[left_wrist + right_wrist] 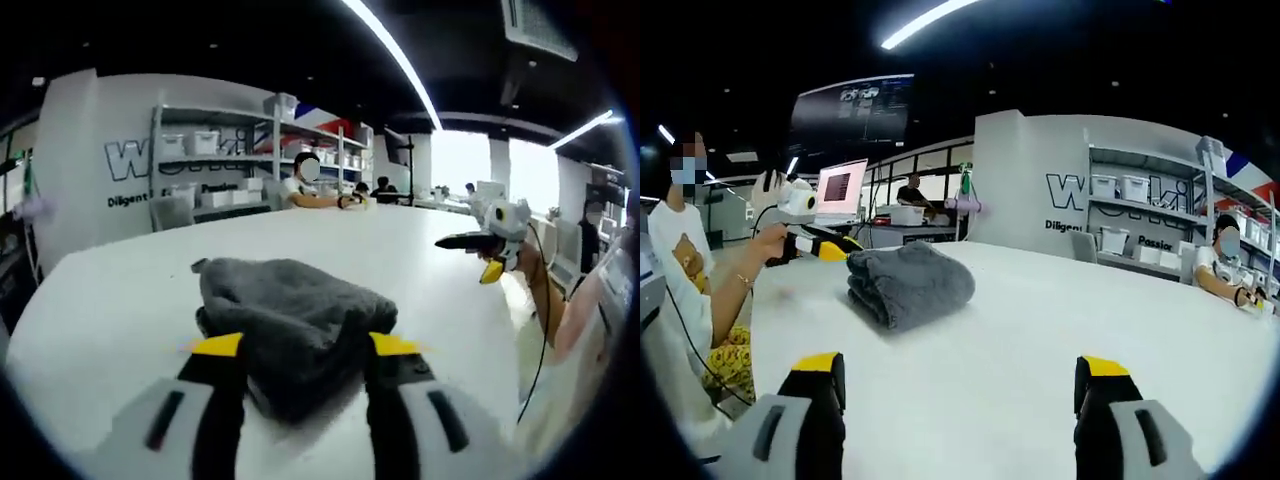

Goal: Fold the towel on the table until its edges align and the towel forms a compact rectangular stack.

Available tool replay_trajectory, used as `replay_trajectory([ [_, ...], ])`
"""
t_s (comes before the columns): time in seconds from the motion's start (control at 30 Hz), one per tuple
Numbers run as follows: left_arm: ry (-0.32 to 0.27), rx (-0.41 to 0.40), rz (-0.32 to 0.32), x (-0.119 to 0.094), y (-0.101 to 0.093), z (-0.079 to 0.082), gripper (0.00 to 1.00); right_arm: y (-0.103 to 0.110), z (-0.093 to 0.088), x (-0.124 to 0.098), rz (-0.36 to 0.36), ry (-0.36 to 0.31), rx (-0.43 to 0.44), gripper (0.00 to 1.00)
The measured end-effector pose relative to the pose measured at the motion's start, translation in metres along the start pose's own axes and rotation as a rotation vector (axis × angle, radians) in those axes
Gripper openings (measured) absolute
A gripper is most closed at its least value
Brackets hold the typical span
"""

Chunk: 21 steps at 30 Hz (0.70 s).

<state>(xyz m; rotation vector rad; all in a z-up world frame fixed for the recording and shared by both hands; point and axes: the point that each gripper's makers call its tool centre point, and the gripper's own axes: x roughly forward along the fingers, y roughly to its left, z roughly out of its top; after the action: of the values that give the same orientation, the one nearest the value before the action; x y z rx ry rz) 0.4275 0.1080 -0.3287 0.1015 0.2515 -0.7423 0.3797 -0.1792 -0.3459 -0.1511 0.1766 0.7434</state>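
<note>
The folded towel (290, 320), soft and limp, is lying between the left tool (305, 345)'s jaws, apparently gripped; the right tool (960, 378) is gaping empty over the bench (1060, 310). Best grasped along its folded edge.

Grey towel (285, 320); white table (330, 235); yellow-tipped black grippers.

Setting: open-plan lab or workshop office. Evidence: large white worktable (1040, 330); metal shelving (250, 150) stocked with white storage boxes (1120, 187); white wall with printed company lettering (1100, 190); open laptop (840, 188) on a far desk; seated people at tables; long ceiling strip lights (395, 55); bright windows (460, 160).
</note>
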Motion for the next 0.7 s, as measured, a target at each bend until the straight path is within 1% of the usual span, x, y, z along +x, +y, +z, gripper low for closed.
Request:
replay_trajectory([
  [0.07, 0.011, 0.005, 0.007, 0.001, 0.002, -0.004, 0.23, 0.000, -0.002, 0.000, -0.001, 0.005, 0.000, 0.99],
  [0.13, 0.017, 0.002, 0.005, 0.001, 0.003, -0.006, 0.22, 0.000, -0.002, 0.000, 0.000, 0.007, -0.001, 0.99],
  [0.23, 0.022, 0.004, 0.003, 0.003, 0.005, -0.010, 0.13, 0.001, -0.003, 0.002, 0.003, 0.007, 0.002, 0.99],
  [0.27, 0.022, 0.003, 0.001, 0.003, 0.005, -0.011, 0.07, 0.002, -0.004, 0.002, 0.004, 0.007, 0.002, 0.99],
  [0.33, 0.025, -0.001, -0.002, 0.002, 0.005, -0.015, 0.06, 0.003, -0.004, 0.004, 0.007, 0.008, 0.003, 0.99],
  [0.4, 0.016, -0.009, 0.021, 0.000, 0.010, -0.017, 0.06, 0.005, -0.005, 0.004, 0.010, 0.009, 0.002, 0.99],
  [0.47, -0.033, -0.051, 0.037, -0.005, 0.014, -0.014, 0.06, 0.006, -0.005, 0.005, 0.013, 0.010, 0.000, 0.99],
  [0.5, -0.038, -0.057, 0.044, -0.007, 0.016, -0.017, 0.06, 0.006, -0.005, 0.005, 0.015, 0.010, 0.000, 0.99],
  [0.57, -0.027, -0.067, 0.054, -0.007, 0.020, -0.024, 0.06, 0.007, -0.005, 0.006, 0.017, 0.012, 0.000, 0.99],
  [0.6, 0.021, -0.085, 0.062, -0.005, 0.025, -0.039, 0.06, 0.008, -0.005, 0.007, 0.018, 0.014, -0.001, 0.99],
  [0.63, 0.033, -0.095, 0.060, -0.002, 0.026, -0.046, 0.06, 0.008, -0.006, 0.008, 0.019, 0.015, -0.002, 0.99],
  [0.7, 0.036, -0.110, 0.050, 0.002, 0.024, -0.055, 0.06, 0.009, -0.006, 0.009, 0.023, 0.016, -0.003, 0.99],
])
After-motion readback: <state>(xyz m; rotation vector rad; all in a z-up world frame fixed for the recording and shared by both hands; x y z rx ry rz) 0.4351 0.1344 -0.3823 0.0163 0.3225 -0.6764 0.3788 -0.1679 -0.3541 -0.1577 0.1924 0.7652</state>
